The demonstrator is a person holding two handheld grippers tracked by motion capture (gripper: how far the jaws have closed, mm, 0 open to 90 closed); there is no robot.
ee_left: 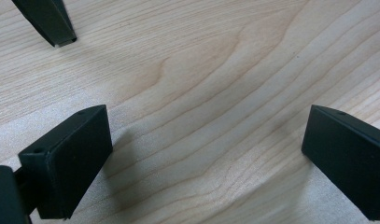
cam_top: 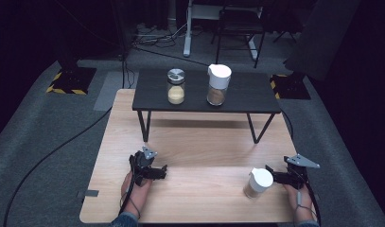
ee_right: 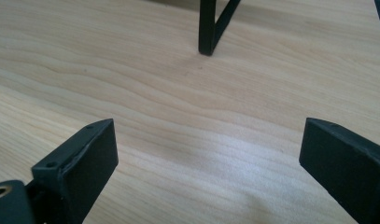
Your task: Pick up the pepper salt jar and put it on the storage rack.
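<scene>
Picking out the white-capped jar (cam_top: pixel 258 183) in the lower right of the high view, standing upright on the pale wooden table (cam_top: pixel 199 151), long axis running straight up. Sitting just beside it, on its right edge: the right gripper (cam_top: pixel 274 178), held low over the wood. Lying well apart at lower left, the left gripper (cam_top: pixel 161 172), so counting the right hand as the nearer one by far.

Checking the right gripper view: jaws spreading wide at the lower corners of the frame, gripping nothing, bare wood grain showing between them. Pointing up the frame toward the forked shelf leg (ee_right: pixel 207 28) rather than at the jar. Judging from that, the jar is lying off to the side of the jaw line, not between the pads, even though it is crowding the gripper in the high view. Turning or sliding toward the left of the high view is looking like what the coming move needs, closing across the jar's round body below the cap.

Checking the left gripper view likewise: jaws gaping fully, clasping nothing, hovering over plain wood, another leg (ee_left: pixel 50 21) showing at upper left.

Noting, farther up the high view, the black shelf (cam_top: pixel 247 94) carrying a metal-lidded jar (cam_top: pixel 176 86) and a second white-capped jar (cam_top: pixel 219 84), both standing well clear of either gripper.
</scene>
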